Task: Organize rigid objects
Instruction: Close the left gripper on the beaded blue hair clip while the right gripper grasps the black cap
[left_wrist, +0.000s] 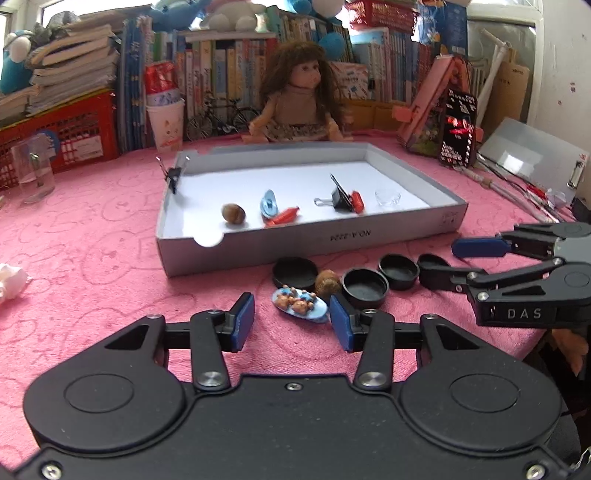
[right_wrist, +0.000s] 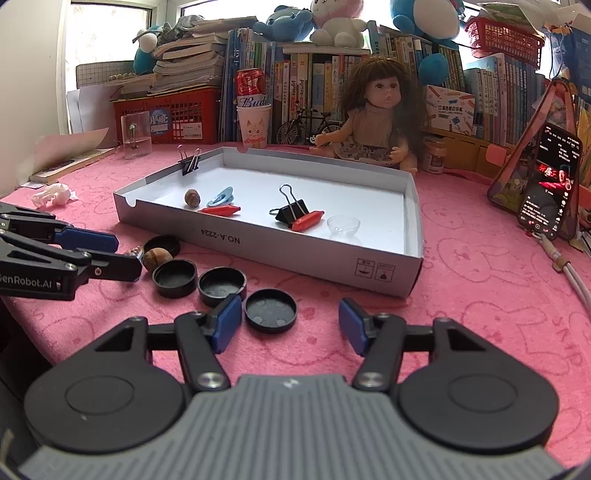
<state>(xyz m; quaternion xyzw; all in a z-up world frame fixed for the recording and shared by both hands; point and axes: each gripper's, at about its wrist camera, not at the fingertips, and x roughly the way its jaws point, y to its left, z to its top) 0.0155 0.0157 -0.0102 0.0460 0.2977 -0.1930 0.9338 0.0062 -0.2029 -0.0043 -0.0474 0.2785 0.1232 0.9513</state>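
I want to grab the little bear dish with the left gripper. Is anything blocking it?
No. The bear dish lies right ahead of the open left gripper; a walnut and black caps sit just behind.

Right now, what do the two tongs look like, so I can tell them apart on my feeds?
Both tongs are black with blue pads. The left tongs have a smooth black body and read "GenRobot.AI" on the side. The right tongs have a ribbed grey body and read "DAS".
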